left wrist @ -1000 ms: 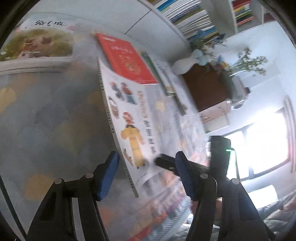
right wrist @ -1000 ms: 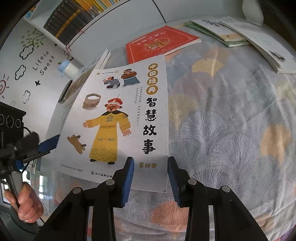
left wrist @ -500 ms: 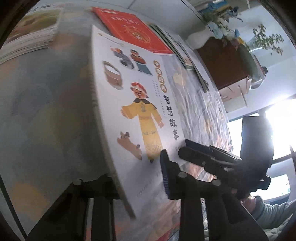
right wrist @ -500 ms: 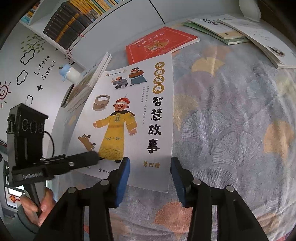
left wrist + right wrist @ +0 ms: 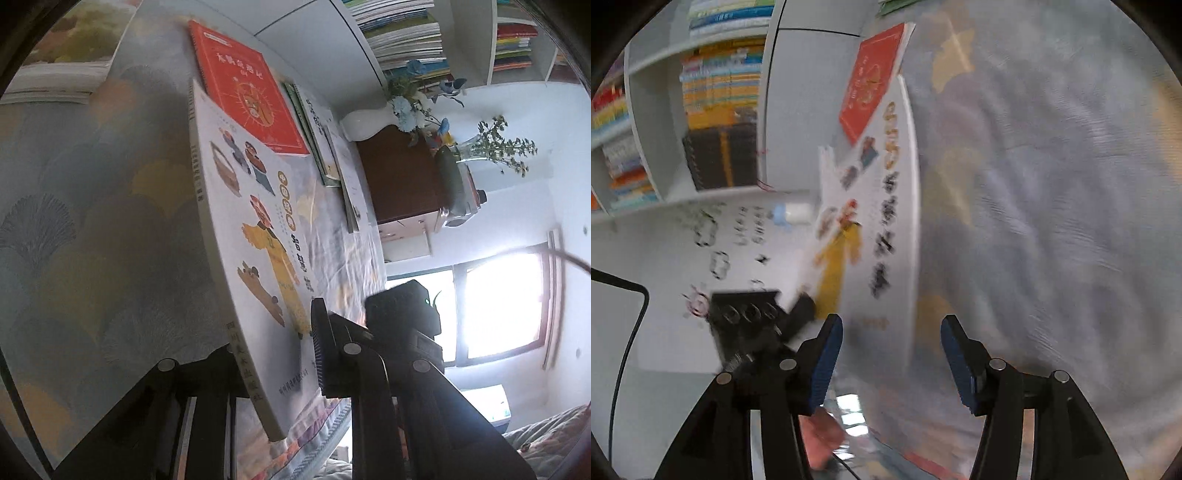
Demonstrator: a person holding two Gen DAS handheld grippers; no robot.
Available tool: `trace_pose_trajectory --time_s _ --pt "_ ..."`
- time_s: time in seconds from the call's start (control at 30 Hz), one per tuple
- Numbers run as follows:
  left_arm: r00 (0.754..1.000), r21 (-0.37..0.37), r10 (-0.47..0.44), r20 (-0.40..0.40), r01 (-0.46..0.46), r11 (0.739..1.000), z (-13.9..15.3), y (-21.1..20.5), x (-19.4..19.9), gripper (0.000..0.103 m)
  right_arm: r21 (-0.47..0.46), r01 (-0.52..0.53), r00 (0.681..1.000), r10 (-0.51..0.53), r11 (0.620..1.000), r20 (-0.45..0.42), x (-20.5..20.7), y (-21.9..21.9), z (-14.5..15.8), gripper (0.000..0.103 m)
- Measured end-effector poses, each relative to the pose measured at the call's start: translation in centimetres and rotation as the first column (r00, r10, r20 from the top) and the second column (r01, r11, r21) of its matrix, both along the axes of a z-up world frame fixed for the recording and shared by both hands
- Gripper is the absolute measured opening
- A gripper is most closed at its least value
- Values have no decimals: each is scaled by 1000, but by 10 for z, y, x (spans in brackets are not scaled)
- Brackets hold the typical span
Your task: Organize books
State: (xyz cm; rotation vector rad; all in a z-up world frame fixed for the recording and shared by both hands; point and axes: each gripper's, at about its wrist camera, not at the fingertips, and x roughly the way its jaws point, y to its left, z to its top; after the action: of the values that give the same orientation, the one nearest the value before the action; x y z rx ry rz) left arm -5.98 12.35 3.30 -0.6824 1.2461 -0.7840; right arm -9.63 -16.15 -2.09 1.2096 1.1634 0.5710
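A white picture book (image 5: 255, 236) with a yellow-robed figure on its cover has its near corner raised off the patterned tablecloth (image 5: 92, 221). My left gripper (image 5: 273, 369) is shut on that corner, one pad (image 5: 321, 350) on the cover and the other hidden under the book. The right wrist view is blurred and rolled. In it the same book (image 5: 886, 221) reaches toward my right gripper (image 5: 892, 332), whose jaws are opening; its blue pads (image 5: 827, 350) stand apart from the book's edge. My right gripper also shows dark in the left wrist view (image 5: 406, 321).
A red book (image 5: 247, 88) lies beyond the white one, with thin books (image 5: 325, 140) to its right and a stack of books (image 5: 62, 55) at top left. Behind are full bookshelves (image 5: 720, 110), a brown cabinet (image 5: 399, 177) and a white vase (image 5: 365, 125).
My left gripper closed on the white book's near corner and tilted it up. My right gripper spread its jaws off the book's edge, rolled, and sank.
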Motion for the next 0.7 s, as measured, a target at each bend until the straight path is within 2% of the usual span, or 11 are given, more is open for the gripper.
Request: trace_pose_trajectory --time_s 0.03,0.07,0.17,0.27,0.33,0.4,0.47,0.53,0.63,0.67,0.7 --pt "1000 30 2 5 -2 1000 0 -1 -1 14 5 11 1000 -11 1000 -4 5 5 -2 38" --pt "1000 63 -1 11 0 998 0 -2 -1 14 7 16 1000 -16 1000 -3 7 9 -3 34" --pt "999 200 -21 23 16 980 -3 -7 1 16 -94 15 999 -12 995 31 12 13 6 26" --pt "998 289 -45 32 34 957 -6 -9 1 22 -298 -39 993 70 954 95 14 25 28 23" --pt "998 336 -54 37 38 941 -9 -8 2 27 -418 -71 981 139 906 135 15 38 40 23" --pt "998 339 -55 31 41 940 -11 -4 4 27 -521 -92 964 207 849 167 16 52 51 23" --pt "999 333 -50 22 40 942 -13 2 7 27 -574 -97 952 244 813 185 18 60 57 23" --pt "997 358 -57 51 35 933 -8 3 7 24 -615 -100 941 275 782 198 19 63 58 23" --pt "987 398 -105 120 49 916 5 1 3 24 -709 -86 905 352 700 238 17 73 72 23" --pt "985 396 -114 133 53 917 9 2 3 25 -754 -76 878 402 652 259 14 82 81 23" --pt "984 396 -114 137 51 917 11 2 3 25 -781 -68 861 432 621 269 12 85 84 23"
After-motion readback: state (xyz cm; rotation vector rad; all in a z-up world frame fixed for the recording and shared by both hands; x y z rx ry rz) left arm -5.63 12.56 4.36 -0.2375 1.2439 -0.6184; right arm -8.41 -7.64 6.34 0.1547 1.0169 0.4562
